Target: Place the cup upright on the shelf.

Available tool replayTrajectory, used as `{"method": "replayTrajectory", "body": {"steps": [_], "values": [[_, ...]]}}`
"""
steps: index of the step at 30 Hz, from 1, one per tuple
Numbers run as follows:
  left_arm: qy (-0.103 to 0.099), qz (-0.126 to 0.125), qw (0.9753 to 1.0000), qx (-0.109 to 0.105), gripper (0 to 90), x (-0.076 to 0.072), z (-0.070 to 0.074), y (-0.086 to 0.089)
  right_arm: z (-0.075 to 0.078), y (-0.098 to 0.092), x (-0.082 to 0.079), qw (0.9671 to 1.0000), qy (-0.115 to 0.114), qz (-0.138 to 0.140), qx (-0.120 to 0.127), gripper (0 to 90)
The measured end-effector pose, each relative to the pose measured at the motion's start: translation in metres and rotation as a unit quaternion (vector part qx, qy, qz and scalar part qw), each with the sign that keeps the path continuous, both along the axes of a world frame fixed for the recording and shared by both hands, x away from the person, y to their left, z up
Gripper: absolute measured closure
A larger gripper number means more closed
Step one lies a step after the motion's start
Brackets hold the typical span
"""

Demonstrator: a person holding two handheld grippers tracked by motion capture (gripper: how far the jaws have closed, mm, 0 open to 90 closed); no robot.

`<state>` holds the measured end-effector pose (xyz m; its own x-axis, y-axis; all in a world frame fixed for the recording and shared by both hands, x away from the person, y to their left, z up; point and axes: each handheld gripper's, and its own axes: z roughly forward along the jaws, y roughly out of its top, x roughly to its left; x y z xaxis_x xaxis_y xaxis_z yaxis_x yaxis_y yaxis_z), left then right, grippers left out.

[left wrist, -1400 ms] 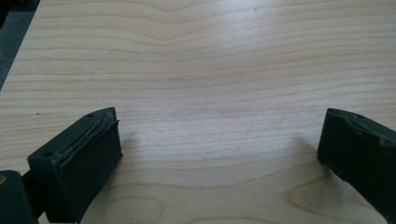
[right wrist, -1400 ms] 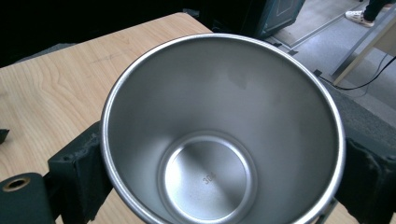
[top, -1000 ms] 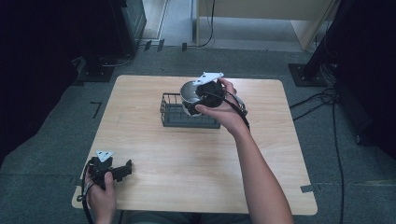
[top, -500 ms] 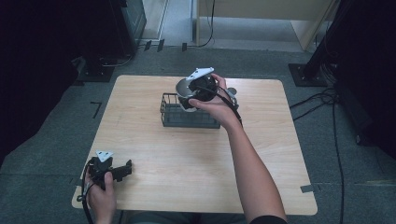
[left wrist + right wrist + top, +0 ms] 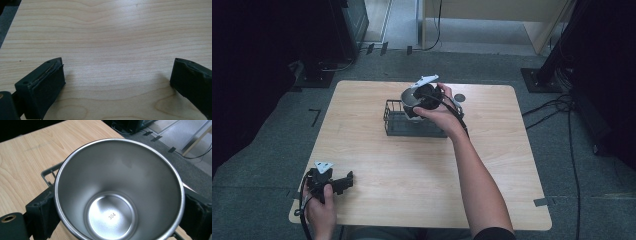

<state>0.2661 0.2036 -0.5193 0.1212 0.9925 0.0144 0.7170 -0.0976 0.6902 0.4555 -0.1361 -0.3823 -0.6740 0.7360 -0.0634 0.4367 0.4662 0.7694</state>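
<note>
So the right gripper is up over the wire basket, jaws pinched on either side of a steel cup, one black pad on each side of the wall just below the rim. In the right gripper view you're looking straight down into the cup: it's empty, shiny, with "304" stamped on the bottom, and a bit of the basket's rim pokes out past the cup's edge. The cup sits above the basket's far end, the end away from the person; can't really tell if its base is touching the wires or just hanging over them. The basket itself is a dark rectangular wire thing sitting on the wooden table, toward the far middle of it. There's also a small dark round disc on the tabletop just to the right of the basket. The left gripper is way off from the basket, down at the near left corner of the table, resting low with its jaws spread wide and nothing between them, just bare wood grain in the left gripper view.
</note>
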Motion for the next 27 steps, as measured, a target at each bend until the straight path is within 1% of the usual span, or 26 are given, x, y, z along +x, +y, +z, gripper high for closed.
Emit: {"method": "replayTrajectory", "body": {"steps": [6,8,12,17,18,22,23,24,25,27], "values": [[0.0,0.0,1.0,0.0,0.0,0.0,0.0,0.0,-0.011,-0.001,0.004,0.9999,0.016,-0.006,-0.001,6.6],[0.0,0.0,1.0,0.0,0.0,0.0,0.0,0.0,-0.013,-0.001,0.005,0.9998,0.02,-0.01,-0.001,6.6],[0.0,0.0,1.0,0.0,0.0,0.0,0.0,0.0,-0.017,-0.002,0.005,0.9997,0.024,-0.008,-0.001,6.6],[0.0,0.0,1.0,0.0,0.0,0.0,0.0,0.0,-0.024,-0.002,0.006,0.9992,0.036,-0.016,-0.004,6.3],[0.0,0.0,1.0,0.0,0.0,0.0,0.0,0.0,-0.024,-0.003,0.006,0.9992,0.036,-0.019,0.003,6.3],[0.0,0.0,1.0,0.0,0.0,0.0,0.0,0.0,-0.025,-0.005,0.005,0.9988,0.04,-0.027,0.008,5.9],[0.0,0.0,1.0,0.0,0.0,0.0,0.0,0.0,-0.024,-0.005,0.004,0.9987,0.04,-0.03,0.009,4.9],[0.0,0.0,1.0,0.0,0.0,0.0,0.0,0.0,-0.023,-0.005,0.004,0.9985,0.041,-0.033,0.013,2.0],[0.0,0.0,1.0,0.0,0.0,0.0,0.0,0.0,-0.022,-0.006,0.004,0.9983,0.043,-0.033,0.02,0.0],[0.0,0.0,1.0,0.0,0.0,0.0,0.0,0.0,-0.018,-0.007,0.002,0.9983,0.039,-0.034,0.027,0.0]]}}
